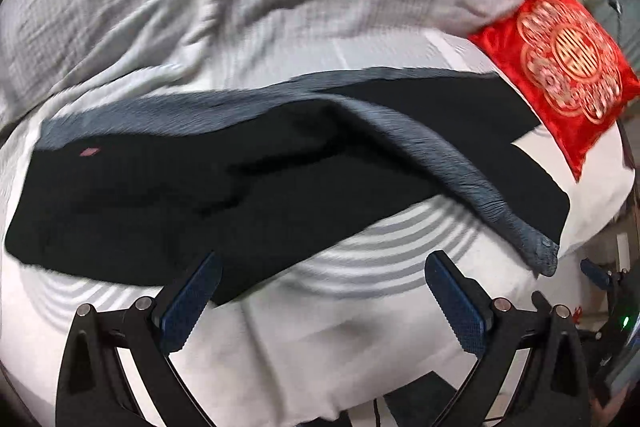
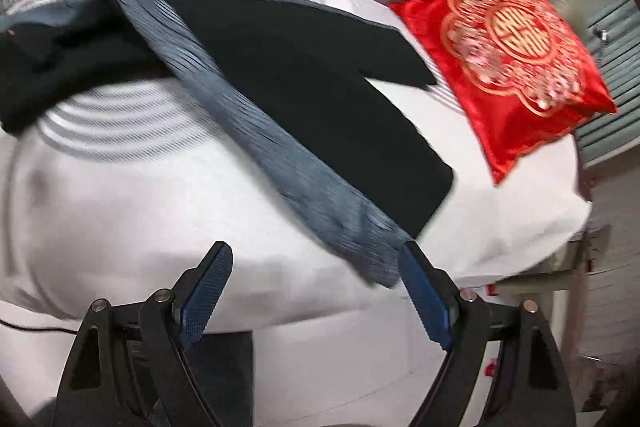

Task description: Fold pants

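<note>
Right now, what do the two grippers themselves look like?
Both look alike. The left gripper and the right gripper each have two flat fingers faced with dark blue, fine-textured pads, set on black angular linkage arms joined by round silver pins. The black arms have triangular cut-outs. No sleeve or markings show.

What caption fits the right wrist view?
Open right gripper hovers near the grey waistband of black pants on a white bed.

Both wrist views steeply downward, near bed (image 1: 300, 367); shared: pants (image 1: 160, 195), red cushion (image 2: 516, 67).
</note>
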`<action>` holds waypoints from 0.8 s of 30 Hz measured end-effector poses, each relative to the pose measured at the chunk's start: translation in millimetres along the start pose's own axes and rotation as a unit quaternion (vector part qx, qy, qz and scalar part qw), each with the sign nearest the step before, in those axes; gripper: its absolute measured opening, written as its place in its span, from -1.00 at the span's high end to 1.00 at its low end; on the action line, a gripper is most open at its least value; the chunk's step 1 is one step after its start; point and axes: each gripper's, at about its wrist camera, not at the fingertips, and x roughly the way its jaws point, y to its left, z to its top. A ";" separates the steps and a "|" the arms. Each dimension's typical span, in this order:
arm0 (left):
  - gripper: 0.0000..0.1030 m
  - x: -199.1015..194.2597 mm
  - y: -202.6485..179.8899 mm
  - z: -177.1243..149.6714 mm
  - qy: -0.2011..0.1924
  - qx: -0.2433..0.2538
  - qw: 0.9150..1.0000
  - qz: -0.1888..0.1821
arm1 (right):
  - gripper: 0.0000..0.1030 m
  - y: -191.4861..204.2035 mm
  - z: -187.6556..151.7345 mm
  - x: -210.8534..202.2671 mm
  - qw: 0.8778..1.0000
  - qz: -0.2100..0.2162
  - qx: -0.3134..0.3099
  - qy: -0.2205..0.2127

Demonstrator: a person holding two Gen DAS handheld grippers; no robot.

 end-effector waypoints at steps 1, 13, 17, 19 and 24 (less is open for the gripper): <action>-0.99 4.2 -8.8 2.8 0.000 0.002 1.000 -0.002 | -0.70 -1.4 0.0 3.5 1.000 0.000 -0.005 -0.006; -0.99 68.1 -71.8 33.3 0.037 0.016 0.999 0.011 | 0.84 7.4 21.4 53.5 0.994 0.061 -0.078 -0.049; -0.99 72.6 -81.8 37.8 0.042 0.019 0.999 0.006 | 0.88 -14.7 34.9 44.7 0.993 0.085 -0.062 -0.046; -0.99 73.1 -88.1 39.5 0.044 0.027 0.999 0.003 | 0.88 -31.7 45.5 33.5 0.993 0.091 -0.053 -0.059; -0.99 72.1 -98.7 65.3 0.031 0.032 0.999 0.004 | 0.88 -59.8 83.2 14.5 0.990 0.082 -0.071 -0.092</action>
